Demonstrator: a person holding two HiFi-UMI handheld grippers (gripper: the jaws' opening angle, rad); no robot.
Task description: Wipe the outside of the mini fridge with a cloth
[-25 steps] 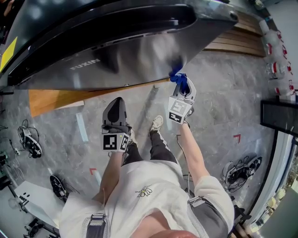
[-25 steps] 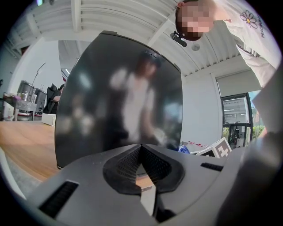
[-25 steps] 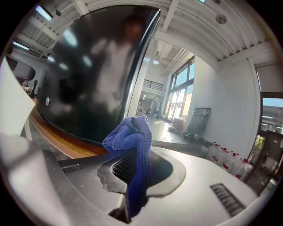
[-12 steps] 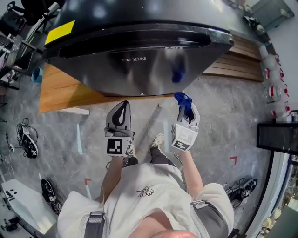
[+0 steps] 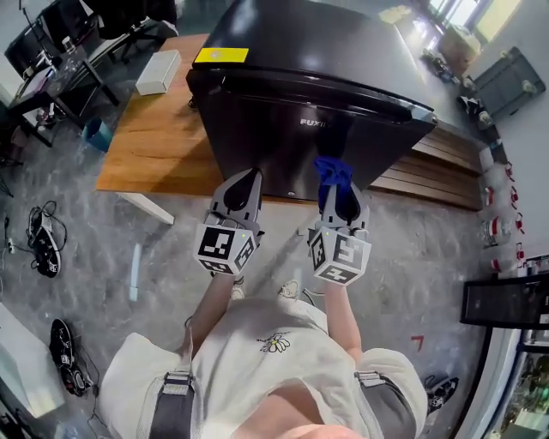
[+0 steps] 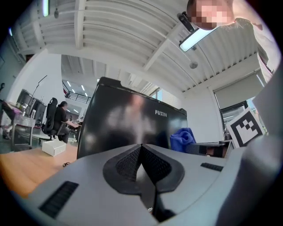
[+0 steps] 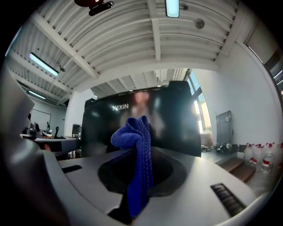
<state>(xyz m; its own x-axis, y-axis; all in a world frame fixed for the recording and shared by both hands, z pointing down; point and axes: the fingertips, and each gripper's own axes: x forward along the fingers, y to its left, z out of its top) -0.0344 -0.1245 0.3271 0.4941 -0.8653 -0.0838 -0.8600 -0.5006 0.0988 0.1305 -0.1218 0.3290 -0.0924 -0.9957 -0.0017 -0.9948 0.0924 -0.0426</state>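
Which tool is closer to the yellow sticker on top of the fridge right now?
Left. The left tool, shut and empty, is in front of the fridge door, roughly below the yellow sticker. The right tool, gripping the blue cloth, is farther right along the door.

Location type: open-plan office or lab workspace.

Indicators:
- Desks with monitors point(image 5: 43, 43) stand at the far side, and a person point(image 6: 60, 118) sits there beside an office chair point(image 6: 50, 115).
- The ribbed ceiling point(image 7: 132, 39) carries strip lights point(image 7: 171, 7).
- Bundled cables point(image 5: 43, 242) lie on the grey stone-pattern floor point(image 5: 103, 257).
- Spray bottles point(image 5: 491, 230) line one wall.
- A mini fridge point(image 5: 317, 94) stands on a low wooden worktop point(image 5: 146, 146).
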